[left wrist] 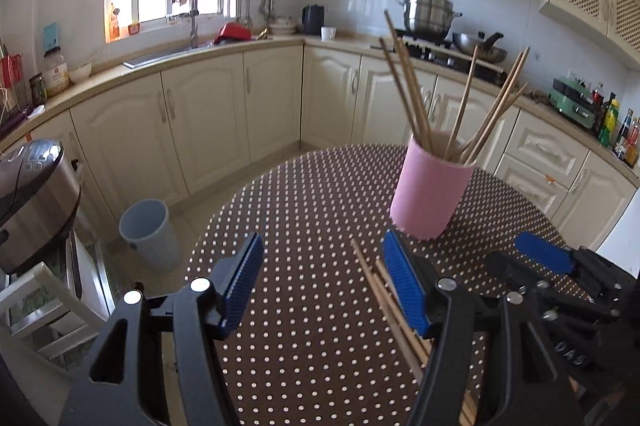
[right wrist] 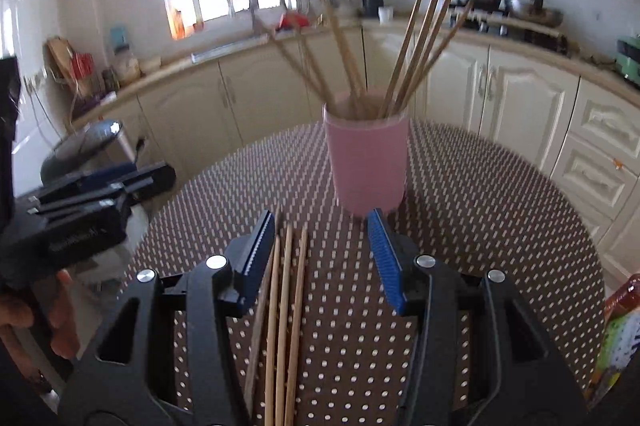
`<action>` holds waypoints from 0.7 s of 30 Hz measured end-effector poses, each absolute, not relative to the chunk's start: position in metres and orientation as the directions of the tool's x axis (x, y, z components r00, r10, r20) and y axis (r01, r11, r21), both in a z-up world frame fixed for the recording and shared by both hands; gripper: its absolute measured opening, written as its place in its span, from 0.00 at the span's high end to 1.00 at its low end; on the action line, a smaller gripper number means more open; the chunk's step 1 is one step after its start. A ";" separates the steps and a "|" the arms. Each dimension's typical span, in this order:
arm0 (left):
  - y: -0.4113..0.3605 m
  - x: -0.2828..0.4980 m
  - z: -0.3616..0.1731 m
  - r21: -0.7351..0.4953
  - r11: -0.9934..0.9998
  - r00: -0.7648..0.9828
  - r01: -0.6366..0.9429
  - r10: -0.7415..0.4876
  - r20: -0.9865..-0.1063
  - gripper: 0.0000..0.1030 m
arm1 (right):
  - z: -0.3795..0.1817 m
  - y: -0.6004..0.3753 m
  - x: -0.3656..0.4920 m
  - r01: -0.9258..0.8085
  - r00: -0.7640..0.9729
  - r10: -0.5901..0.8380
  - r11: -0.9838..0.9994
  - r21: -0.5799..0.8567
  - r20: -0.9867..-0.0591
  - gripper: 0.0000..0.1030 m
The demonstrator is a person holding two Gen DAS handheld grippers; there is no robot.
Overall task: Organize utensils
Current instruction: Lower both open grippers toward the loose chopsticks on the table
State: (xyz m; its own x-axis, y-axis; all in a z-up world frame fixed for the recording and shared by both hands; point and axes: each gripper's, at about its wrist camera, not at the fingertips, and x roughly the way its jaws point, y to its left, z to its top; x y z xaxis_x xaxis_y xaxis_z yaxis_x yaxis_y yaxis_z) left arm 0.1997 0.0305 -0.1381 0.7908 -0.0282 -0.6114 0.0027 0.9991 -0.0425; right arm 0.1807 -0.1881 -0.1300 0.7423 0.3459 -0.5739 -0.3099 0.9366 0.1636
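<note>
Ahead: pink cup (right wrist: pixel 366 161) with splayed chopsticks (right wrist: pixel 424 45) blocks the table's (left wrist: pixel 312 193) middle.
Underneath: loose sticks (right wrist: pixel 286 306) lie on the cloth.
Left: bare cloth, open passage.
Beside: grippers near each other.

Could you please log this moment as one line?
left gripper: open, empty | right gripper: open over loose chopsticks | pink cup: upright, holds chopsticks

Grey bin (left wrist: pixel 149 238) stands beside, perhaps, a cooker (left wrist: pixel 34 193).
</note>
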 end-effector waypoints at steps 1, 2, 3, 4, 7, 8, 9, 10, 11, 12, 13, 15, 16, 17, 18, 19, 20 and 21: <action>0.031 0.201 -0.143 -0.039 0.999 0.782 0.004 -0.028 -0.623 0.40 | -0.137 -0.184 0.185 -0.309 0.720 0.339 0.938 0.158 -0.606 0.53; 0.030 0.202 -0.146 -0.037 0.999 0.773 0.007 -0.029 -0.633 0.40 | -0.146 -0.180 0.191 -0.308 0.694 0.331 0.939 0.153 -0.639 0.53; 0.031 0.204 -0.152 -0.035 0.999 0.761 0.012 -0.032 -0.648 0.40 | -0.151 -0.177 0.193 -0.310 0.680 0.332 0.938 0.154 -0.654 0.53; 0.029 0.205 -0.154 -0.033 0.999 0.753 0.015 -0.033 -0.657 0.40 | -0.159 -0.173 0.196 -0.311 0.658 0.327 0.939 0.150 -0.678 0.53; 0.028 0.209 -0.166 -0.017 0.999 0.730 0.027 -0.031 -0.683 0.40 | -0.172 -0.165 0.201 -0.316 0.622 0.320 0.938 0.145 -0.715 0.53; 0.027 0.211 -0.169 -0.013 0.999 0.724 0.029 -0.030 -0.689 0.40 | -0.175 -0.164 0.204 -0.316 0.611 0.313 0.938 0.139 -0.727 0.53; 0.026 0.212 -0.173 -0.008 0.999 0.717 0.032 -0.029 -0.697 0.40 | -0.178 -0.162 0.206 -0.316 0.604 0.307 0.939 0.133 -0.736 0.53; 0.026 0.214 -0.175 -0.006 0.999 0.713 0.034 -0.028 -0.701 0.40 | -0.180 -0.161 0.207 -0.314 0.601 0.300 0.941 0.126 -0.740 0.53; 0.024 0.215 -0.176 -0.004 0.999 0.708 0.035 -0.028 -0.706 0.40 | -0.182 -0.159 0.209 -0.313 0.598 0.294 0.942 0.120 -0.746 0.53; 0.024 0.216 -0.179 -0.003 0.999 0.702 0.038 -0.029 -0.711 0.40 | -0.185 -0.157 0.210 -0.315 0.591 0.295 0.941 0.121 -0.751 0.53; 0.024 0.217 -0.181 -0.001 0.999 0.698 0.040 -0.029 -0.715 0.40 | -0.187 -0.156 0.212 -0.318 0.586 0.296 0.940 0.121 -0.754 0.54; 0.022 0.221 -0.185 0.004 0.999 0.690 0.044 -0.028 -0.724 0.40 | -0.190 -0.152 0.215 -0.324 0.579 0.292 0.939 0.114 -0.762 0.62; 0.020 0.222 -0.186 0.007 0.999 0.685 0.045 -0.026 -0.728 0.40 | -0.191 -0.149 0.218 -0.330 0.570 0.294 0.937 0.113 -0.767 0.66; 0.020 0.224 -0.188 0.009 0.999 0.680 0.048 -0.026 -0.732 0.40 | -0.192 -0.148 0.220 -0.337 0.563 0.295 0.935 0.112 -0.772 0.66; 0.020 0.225 -0.190 0.011 0.999 0.676 0.050 -0.026 -0.736 0.40 | -0.194 -0.146 0.221 -0.342 0.560 0.289 0.934 0.101 -0.777 0.66; 0.020 0.227 -0.192 0.012 0.999 0.670 0.053 -0.026 -0.742 0.40 | -0.195 -0.143 0.221 -0.350 0.558 0.289 0.932 0.095 -0.778 0.67; 0.019 0.228 -0.194 0.012 0.998 0.666 0.055 -0.028 -0.746 0.40 | -0.195 -0.141 0.222 -0.356 0.559 0.289 0.930 0.089 -0.777 0.67; 0.018 0.229 -0.196 0.008 0.998 0.659 0.059 -0.033 -0.751 0.40 | -0.196 -0.138 0.222 -0.361 0.562 0.276 0.930 0.069 -0.780 0.70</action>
State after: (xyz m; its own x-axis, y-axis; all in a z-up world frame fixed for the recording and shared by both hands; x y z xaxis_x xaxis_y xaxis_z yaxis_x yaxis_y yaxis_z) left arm 0.2294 0.0182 -0.1958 0.6592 -0.0330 -0.7512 0.0594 0.9982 0.0083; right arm 0.2219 -0.1376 -0.1959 0.5618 0.2759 -0.7799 -0.3611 0.9300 0.0689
